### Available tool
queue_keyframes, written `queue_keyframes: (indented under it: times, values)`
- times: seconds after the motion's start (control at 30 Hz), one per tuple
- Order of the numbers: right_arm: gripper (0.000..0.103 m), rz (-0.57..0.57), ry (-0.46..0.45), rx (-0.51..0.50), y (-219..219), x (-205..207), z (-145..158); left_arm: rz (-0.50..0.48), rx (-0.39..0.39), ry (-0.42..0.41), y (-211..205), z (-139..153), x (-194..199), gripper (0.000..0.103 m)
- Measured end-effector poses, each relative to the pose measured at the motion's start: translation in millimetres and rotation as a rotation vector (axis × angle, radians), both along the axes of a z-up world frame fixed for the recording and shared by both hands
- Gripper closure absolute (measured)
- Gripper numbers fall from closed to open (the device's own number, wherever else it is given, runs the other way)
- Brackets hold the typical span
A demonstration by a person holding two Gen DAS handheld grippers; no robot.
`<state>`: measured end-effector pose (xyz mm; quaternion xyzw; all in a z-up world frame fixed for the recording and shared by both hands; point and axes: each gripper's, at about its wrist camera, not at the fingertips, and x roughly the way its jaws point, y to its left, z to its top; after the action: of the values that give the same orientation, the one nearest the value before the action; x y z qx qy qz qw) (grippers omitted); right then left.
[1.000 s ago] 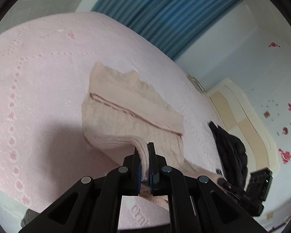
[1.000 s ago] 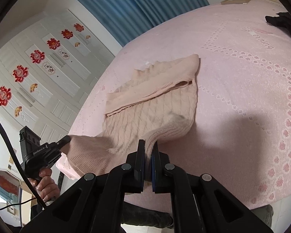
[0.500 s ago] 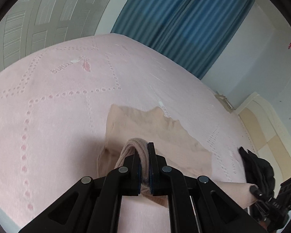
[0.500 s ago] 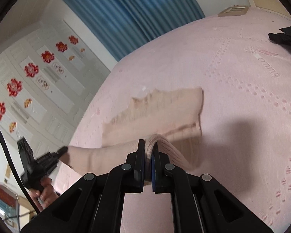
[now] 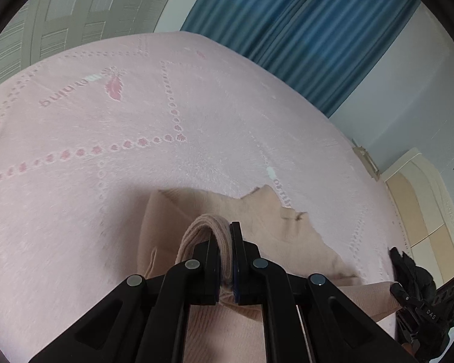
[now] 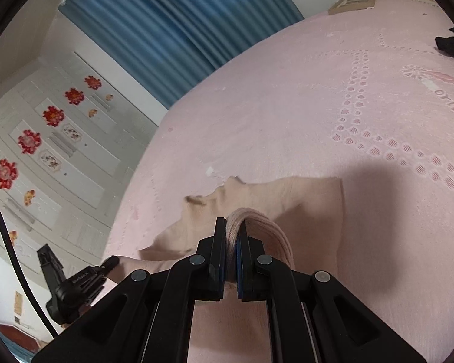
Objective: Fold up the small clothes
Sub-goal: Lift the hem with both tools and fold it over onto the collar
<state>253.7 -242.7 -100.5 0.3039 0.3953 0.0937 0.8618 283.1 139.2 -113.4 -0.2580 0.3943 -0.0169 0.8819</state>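
Pink bedspread [image 5: 196,127] with dotted heart lines covers the bed, broad bare cloth lying ahead and to both sides. Nearest, the left gripper [image 5: 225,260] is clamped on the ribbed hem of a beige knitted sweater [image 5: 272,230]; the right gripper [image 6: 231,257] pinches the same hem further along. Beyond them the sweater lies flat on the bedspread. Farther off, woven writing ending "orning" sits beside a pink feather [image 5: 113,86]. Blue pleated curtains [image 5: 302,21] hang behind the bed's far edge.
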Motion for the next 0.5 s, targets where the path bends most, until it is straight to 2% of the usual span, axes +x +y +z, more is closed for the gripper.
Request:
queue_keyframes:
  times: [0.13,0.2,0.23,0.27,0.33,0.43,0.5]
  values:
    - [0.097,-0.018,0.053,-0.013,-6,35,-29,-0.016,-0.004,0.029,-6,-22,30,0.096]
    - [0.091,-0.038,0.076,-0.016,-8,46,-41,-0.021,0.017,0.047,-9,-30,40,0.095]
    - [0.085,-0.048,0.087,-0.033,-8,50,-46,-0.018,0.025,0.050,-10,-34,43,0.086]
    - [0.081,-0.050,0.091,-0.048,-8,53,-50,-0.017,0.031,0.049,-11,-37,45,0.073]
    - [0.067,-0.030,0.070,-0.029,-10,52,-54,-0.015,0.050,0.035,-11,-39,43,0.059]
    - [0.065,-0.004,0.056,-0.028,-10,41,-56,-0.037,0.059,0.018,-11,-39,37,0.051]
    - [0.065,0.004,0.057,-0.061,-10,30,-54,-0.039,0.095,0.033,-13,-37,30,0.051]
